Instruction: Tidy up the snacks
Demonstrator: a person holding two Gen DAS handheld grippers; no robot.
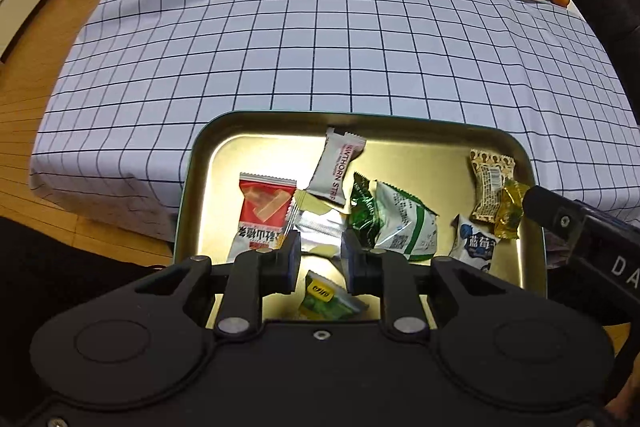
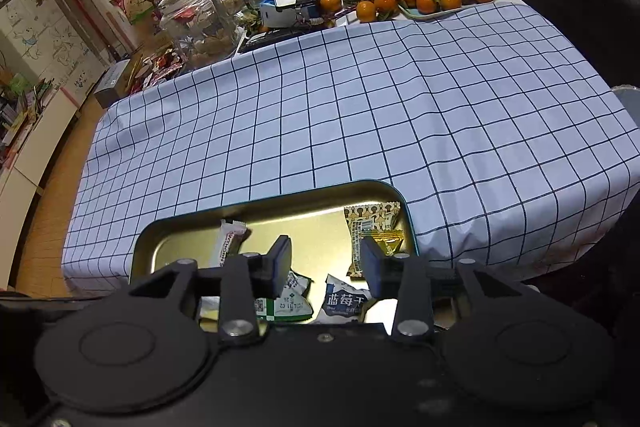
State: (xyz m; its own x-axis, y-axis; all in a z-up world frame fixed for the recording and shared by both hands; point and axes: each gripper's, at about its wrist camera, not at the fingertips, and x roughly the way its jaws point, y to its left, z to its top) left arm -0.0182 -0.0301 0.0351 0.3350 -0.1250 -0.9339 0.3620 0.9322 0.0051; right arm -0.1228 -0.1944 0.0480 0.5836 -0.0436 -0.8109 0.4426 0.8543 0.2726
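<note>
Left wrist: snack packets fill gold tray.

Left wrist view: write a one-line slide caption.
Left gripper hovers open over wrapped snacks in a gold tray on a checked cloth.

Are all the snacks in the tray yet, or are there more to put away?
Mostly done, it seems: the tray already holds many packets, like the red packet and the blue packet. Nothing is in hand: the left gripper and right gripper hover over the tray with nothing between their fingers. No loose snacks show on the checked cloth, so little looks left.
</note>
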